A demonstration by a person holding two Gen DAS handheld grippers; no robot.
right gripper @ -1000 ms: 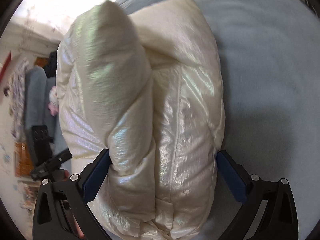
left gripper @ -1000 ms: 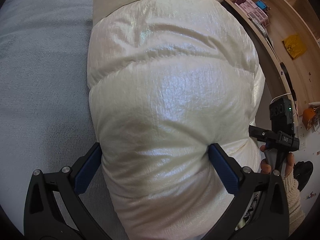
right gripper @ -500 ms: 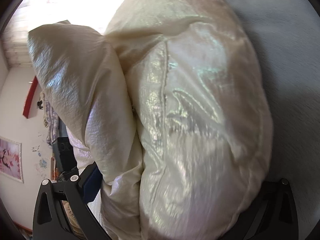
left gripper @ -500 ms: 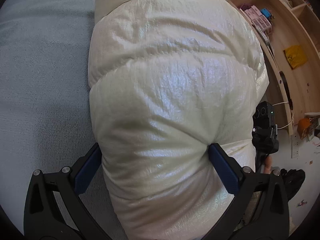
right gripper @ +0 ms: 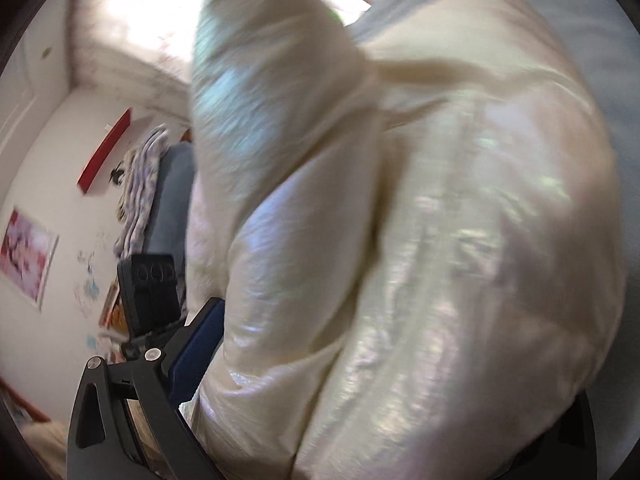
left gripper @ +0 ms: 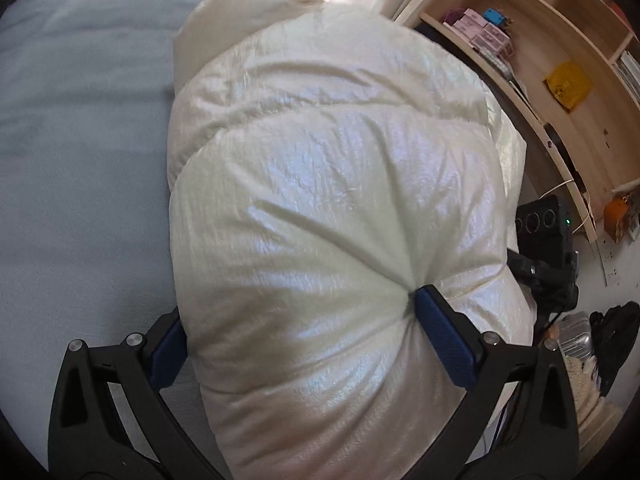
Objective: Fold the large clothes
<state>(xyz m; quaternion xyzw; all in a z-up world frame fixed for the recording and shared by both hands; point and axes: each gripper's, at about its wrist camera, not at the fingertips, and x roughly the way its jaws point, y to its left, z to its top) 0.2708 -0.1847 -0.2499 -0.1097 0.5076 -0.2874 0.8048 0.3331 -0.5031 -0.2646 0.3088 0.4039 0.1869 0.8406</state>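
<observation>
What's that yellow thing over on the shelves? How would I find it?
Look at the wooden shelves right of the puffy cream jacket. In the open middle cubby lies a flat yellow packet. It is the only bright yellow thing; the small boxes nearby are pink and blue.

Your left gripper is clamped on a fat fold of the cream puffer jacket, blue pads dug into the fabric both sides. Jacket lies bunched on the grey bedspread. Wooden shelf unit at right; other gripper partly visible beside the jacket.
</observation>
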